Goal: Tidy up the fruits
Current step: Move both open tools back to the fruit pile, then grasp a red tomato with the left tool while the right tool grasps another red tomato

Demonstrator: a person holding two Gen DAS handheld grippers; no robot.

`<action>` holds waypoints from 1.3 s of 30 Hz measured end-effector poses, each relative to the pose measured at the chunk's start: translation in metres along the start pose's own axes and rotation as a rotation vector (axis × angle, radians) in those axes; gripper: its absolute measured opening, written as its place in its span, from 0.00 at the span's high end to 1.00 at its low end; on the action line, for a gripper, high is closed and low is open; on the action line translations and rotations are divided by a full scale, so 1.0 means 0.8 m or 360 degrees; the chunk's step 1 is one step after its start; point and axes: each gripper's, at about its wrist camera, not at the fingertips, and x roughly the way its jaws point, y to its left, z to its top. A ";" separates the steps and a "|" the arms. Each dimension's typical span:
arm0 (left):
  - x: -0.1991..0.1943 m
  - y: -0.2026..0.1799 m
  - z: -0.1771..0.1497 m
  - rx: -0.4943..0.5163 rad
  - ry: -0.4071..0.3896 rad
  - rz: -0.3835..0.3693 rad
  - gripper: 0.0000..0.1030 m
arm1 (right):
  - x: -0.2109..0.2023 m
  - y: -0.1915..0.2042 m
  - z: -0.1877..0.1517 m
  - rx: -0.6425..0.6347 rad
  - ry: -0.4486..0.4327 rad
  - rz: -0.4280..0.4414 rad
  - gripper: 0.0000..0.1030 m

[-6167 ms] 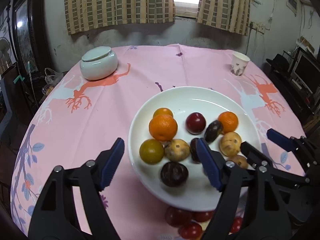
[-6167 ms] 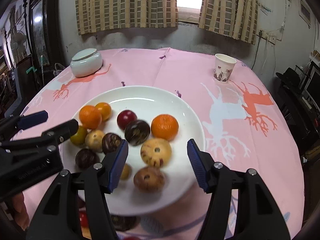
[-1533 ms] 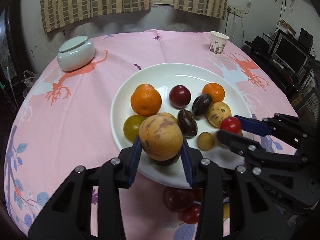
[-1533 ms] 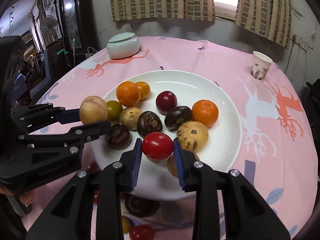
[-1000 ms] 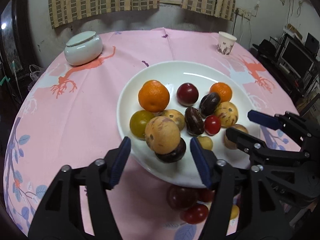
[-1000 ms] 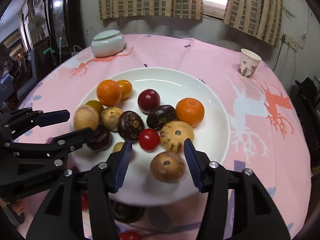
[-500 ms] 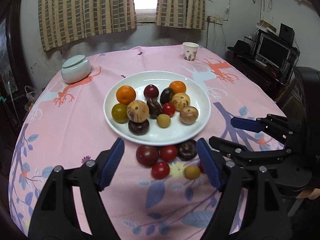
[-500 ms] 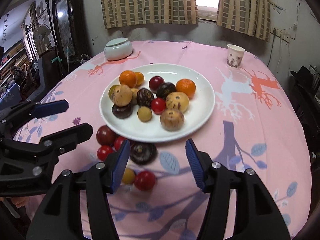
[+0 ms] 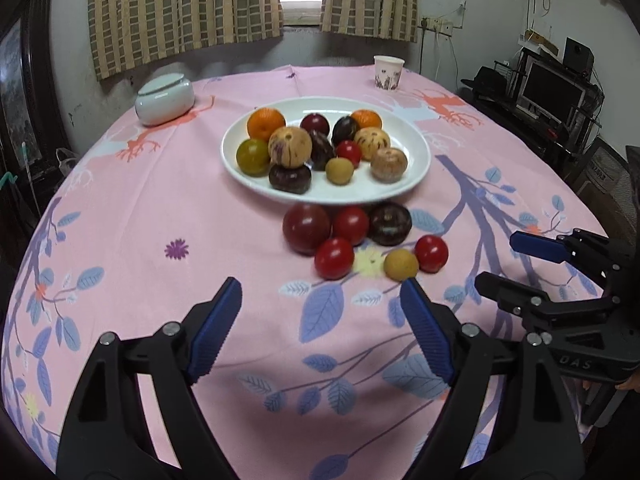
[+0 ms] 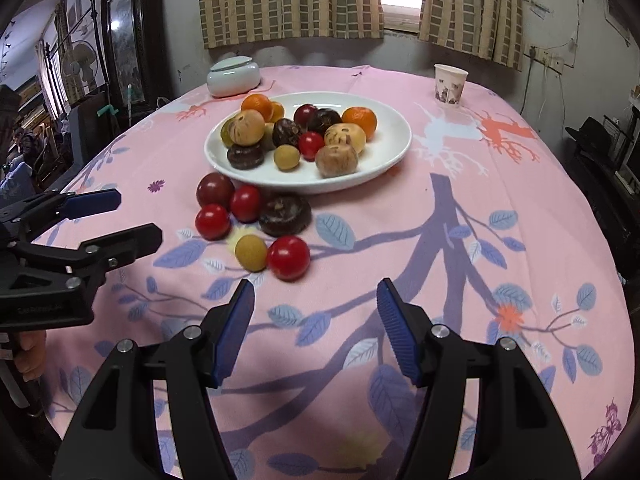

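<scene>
Hovering left hand-held gripper (image 9: 320, 320) empty, bare tablecloth (image 9: 140, 220) beside plate (image 9: 416, 176)

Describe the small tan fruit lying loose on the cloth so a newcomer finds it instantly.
Start at the white plate; just in front of it a cluster of fruit sits on the pink tablecloth. At its near edge lies the small tan fruit, touching a red tomato; the cluster's only yellowish-brown piece.

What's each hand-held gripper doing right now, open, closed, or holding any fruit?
Left hand-held gripper: open, holding nothing; jaws have just been opening.
Right hand-held gripper: open, holding nothing; jaws have just been opening.
</scene>
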 end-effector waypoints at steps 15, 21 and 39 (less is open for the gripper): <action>0.052 -0.005 0.013 -0.0020 0.0184 0.0144 0.19 | 0.015 0.023 0.001 -0.0106 0.0065 -0.0089 0.37; 0.068 0.000 0.016 -0.0067 0.0209 0.0136 0.24 | 0.017 0.021 0.004 -0.0102 0.0072 -0.0090 0.38; 0.093 -0.011 0.027 -0.0061 0.0298 0.0022 0.64 | 0.025 0.020 0.000 -0.0108 0.0114 -0.0057 0.38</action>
